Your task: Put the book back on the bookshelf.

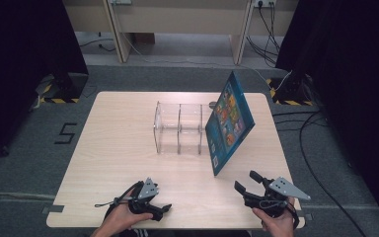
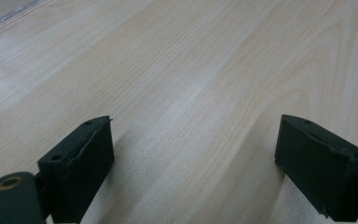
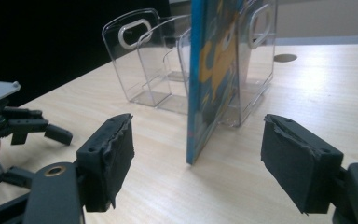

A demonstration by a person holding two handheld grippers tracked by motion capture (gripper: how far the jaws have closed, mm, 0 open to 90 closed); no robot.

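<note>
A clear acrylic rack (image 1: 177, 129) (image 3: 142, 65) with several upright dividers stands at the middle of the light wooden table (image 1: 113, 148). A thin blue picture book (image 1: 229, 121) (image 3: 209, 74) stands on its edge at the rack's right end. Its near corner juts out toward me, and its rear part seems to sit between the dividers. My right gripper (image 1: 246, 181) (image 3: 200, 137) is open near the table's front right, facing the book's near edge from a short distance. Resting low at the front left, my left gripper (image 1: 160, 210) (image 2: 193, 154) is also open over bare wood, holding nothing.
Black curtains hang on both sides of the table. Cables (image 1: 316, 148) trail on the grey floor at the right. A wooden desk frame (image 1: 177, 24) stands at the far back. The rack's corner (image 2: 0, 14) shows at the top left of the left gripper view.
</note>
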